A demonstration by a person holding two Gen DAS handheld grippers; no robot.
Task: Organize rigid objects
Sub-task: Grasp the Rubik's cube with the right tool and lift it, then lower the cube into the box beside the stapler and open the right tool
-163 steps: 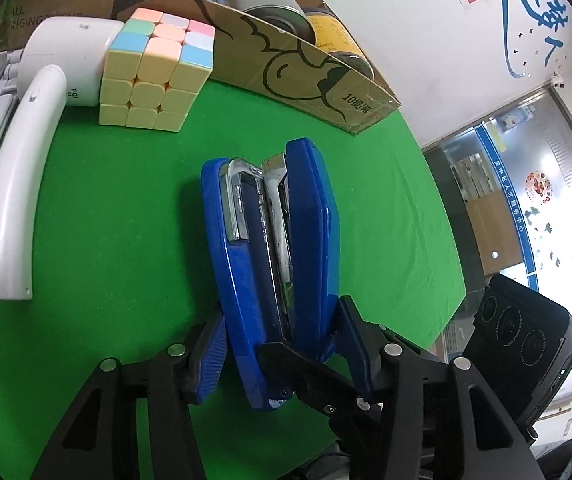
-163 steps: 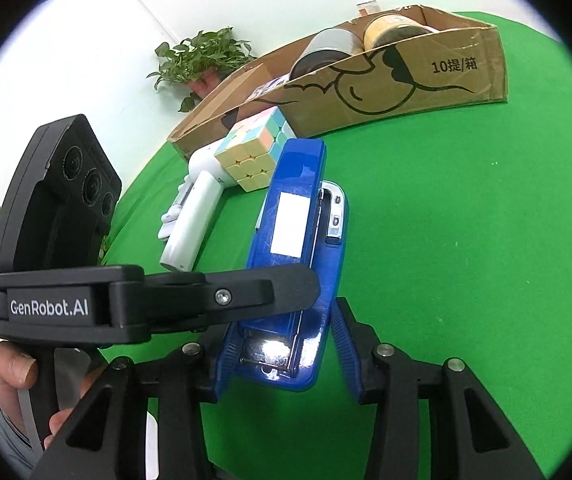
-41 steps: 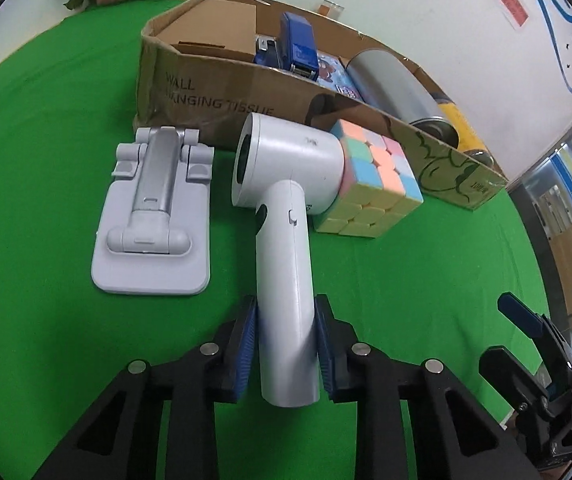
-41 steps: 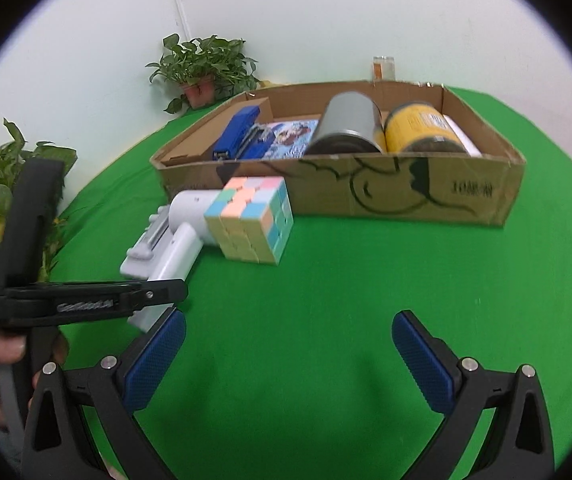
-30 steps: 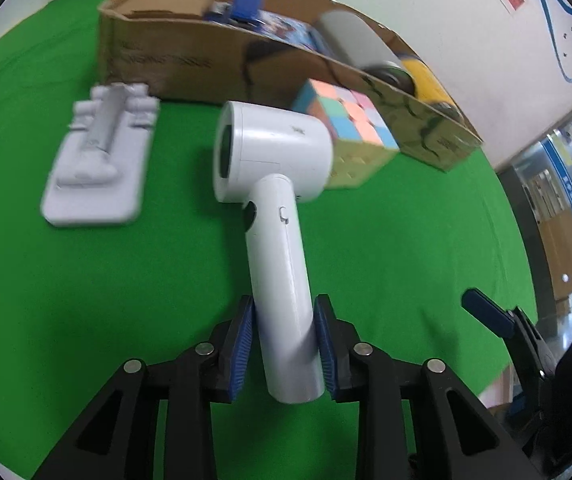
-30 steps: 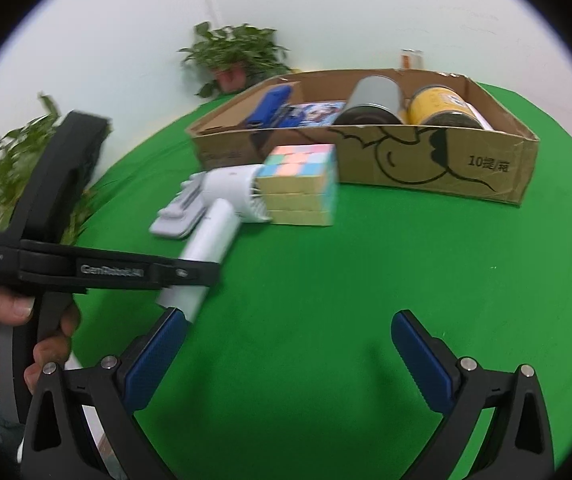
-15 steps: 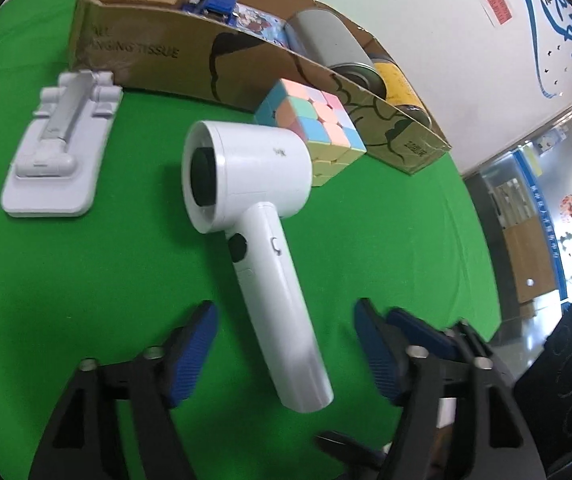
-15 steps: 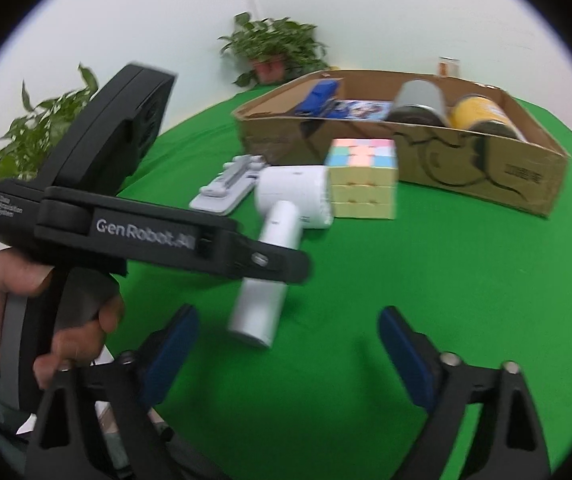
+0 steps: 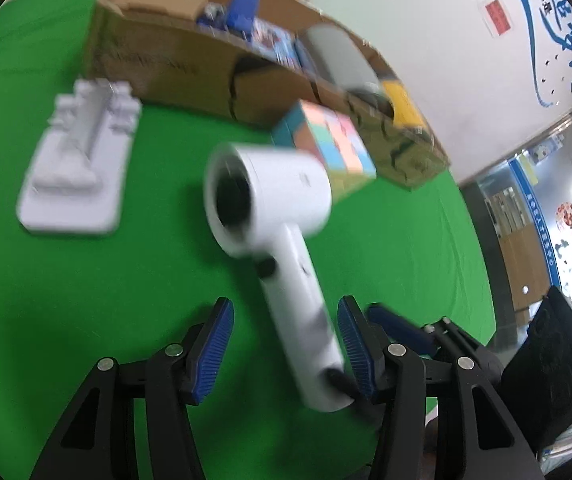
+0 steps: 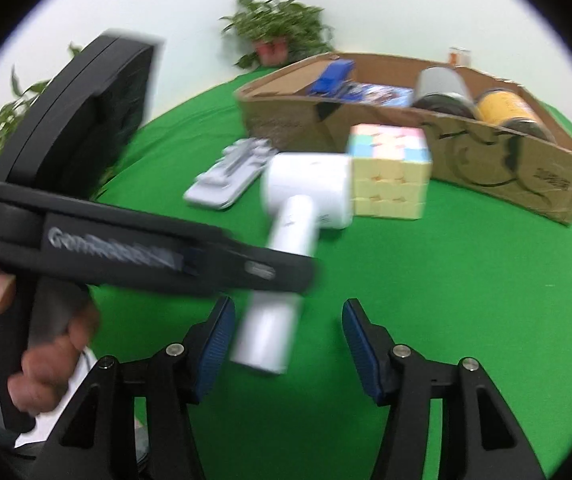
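A white hair dryer point(image 9: 274, 216) lies on the green table, its handle pointing toward me. My left gripper point(image 9: 283, 350) is open, with the handle between its blue pads point(image 9: 210, 348), close to the right one. My right gripper point(image 10: 286, 346) is closing around the handle's end point(image 10: 266, 340); there is a gap on both sides and its pads do not press. A pastel cube point(image 10: 389, 172) rests against the dryer's head. The picture is blurred by motion.
A white folding stand point(image 9: 78, 176) lies left of the dryer. Behind stands a low cardboard box point(image 10: 505, 168) holding a blue stapler point(image 10: 331, 72), a grey can point(image 9: 337, 52) and a yellow can point(image 10: 505, 110). A hand point(image 10: 46, 352) holds the left gripper's black body point(image 10: 146, 256).
The left gripper has let go of the dryer handle and stands open around it. The right gripper has come in to the handle's end and its jaws have narrowed.
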